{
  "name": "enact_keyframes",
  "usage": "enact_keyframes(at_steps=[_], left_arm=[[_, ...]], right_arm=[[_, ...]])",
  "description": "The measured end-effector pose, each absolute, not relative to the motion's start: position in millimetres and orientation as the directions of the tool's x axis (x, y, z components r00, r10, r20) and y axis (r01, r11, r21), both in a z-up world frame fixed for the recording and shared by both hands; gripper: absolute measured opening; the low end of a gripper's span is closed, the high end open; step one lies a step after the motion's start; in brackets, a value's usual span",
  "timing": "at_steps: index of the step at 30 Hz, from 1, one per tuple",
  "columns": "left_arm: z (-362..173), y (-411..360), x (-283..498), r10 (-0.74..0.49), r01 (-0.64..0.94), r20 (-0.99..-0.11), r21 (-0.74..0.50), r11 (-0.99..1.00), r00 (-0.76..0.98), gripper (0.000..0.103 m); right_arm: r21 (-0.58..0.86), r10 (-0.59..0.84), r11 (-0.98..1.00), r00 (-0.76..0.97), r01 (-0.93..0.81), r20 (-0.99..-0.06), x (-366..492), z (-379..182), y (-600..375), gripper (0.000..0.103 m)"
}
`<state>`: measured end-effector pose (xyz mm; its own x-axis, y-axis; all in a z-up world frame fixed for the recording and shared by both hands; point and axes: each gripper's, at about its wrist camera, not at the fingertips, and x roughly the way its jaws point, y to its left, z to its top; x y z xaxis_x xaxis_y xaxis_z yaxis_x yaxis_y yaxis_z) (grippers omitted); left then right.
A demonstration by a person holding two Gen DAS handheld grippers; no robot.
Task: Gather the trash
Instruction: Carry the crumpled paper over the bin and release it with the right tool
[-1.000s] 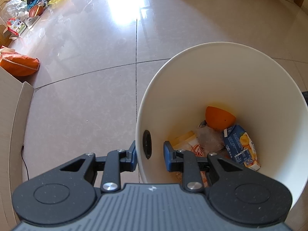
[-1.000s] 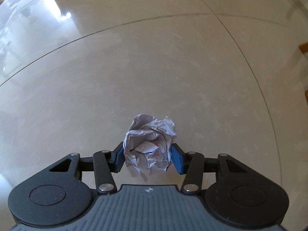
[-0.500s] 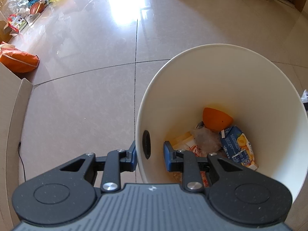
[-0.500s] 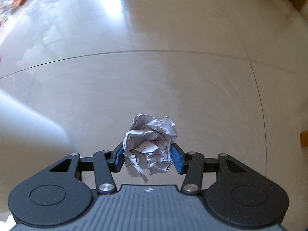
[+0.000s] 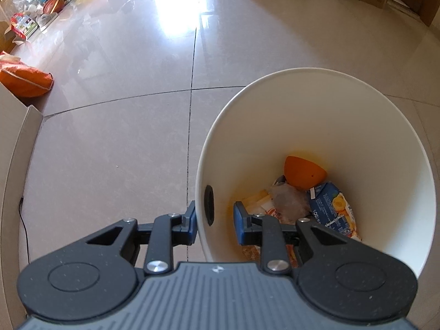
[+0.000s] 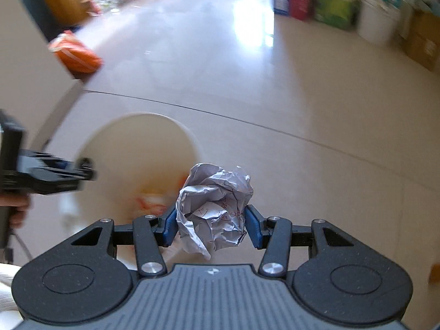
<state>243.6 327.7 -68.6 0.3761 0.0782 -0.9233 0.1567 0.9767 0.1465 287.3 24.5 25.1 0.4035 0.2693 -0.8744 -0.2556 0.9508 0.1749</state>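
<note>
- Glossy tiled floor, sunlight glaring off it, with boxes and bags blurred along the far wall.
- The white bin stands on the floor, already holding an orange piece, a blue carton and some wrappers.
- The left gripper has the bin's near wall between its fingers, one outside and one inside, right by the dark handle hole. The fingers are set narrow and clamped on the wall, so the bin is being steadied.
- The right gripper carries the paper ball, crumpled white with red scribbles. Its fingers are partly closed and press the ball from both sides, with the ball clear of the floor.
- In the right wrist view the bin sits below and to the left of the ball, and the left gripper shows at the rim with a hand behind it. The background is smeared with motion blur.
- The step in hand looks like the carry: the ball is picked up and on its way to the bin, not yet over the opening.
- The next move calls for bringing the ball left until it hangs squarely above the mouth, then spreading the right fingers to drop it.
- The left grip should hold while that happens, as the ball is light and could catch the rim.
</note>
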Motion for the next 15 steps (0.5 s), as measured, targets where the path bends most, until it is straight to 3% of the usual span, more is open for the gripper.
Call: enact_keyframes(at_steps=[12, 15], left_arm=[[-67, 332, 246, 0.064, 0.146, -0.928, 0.125, 0.981, 0.366, 0.024], [-67, 332, 246, 0.059, 0.150, -0.928, 0.122, 0.981, 0.367, 0.024]], right_arm=[[0.216, 0.379, 0.881, 0.354, -0.421, -0.855, 300, 23, 119, 0.061], [0.199, 0.370, 0.886, 0.379, -0.419, -0.848, 299, 23, 124, 0.088]])
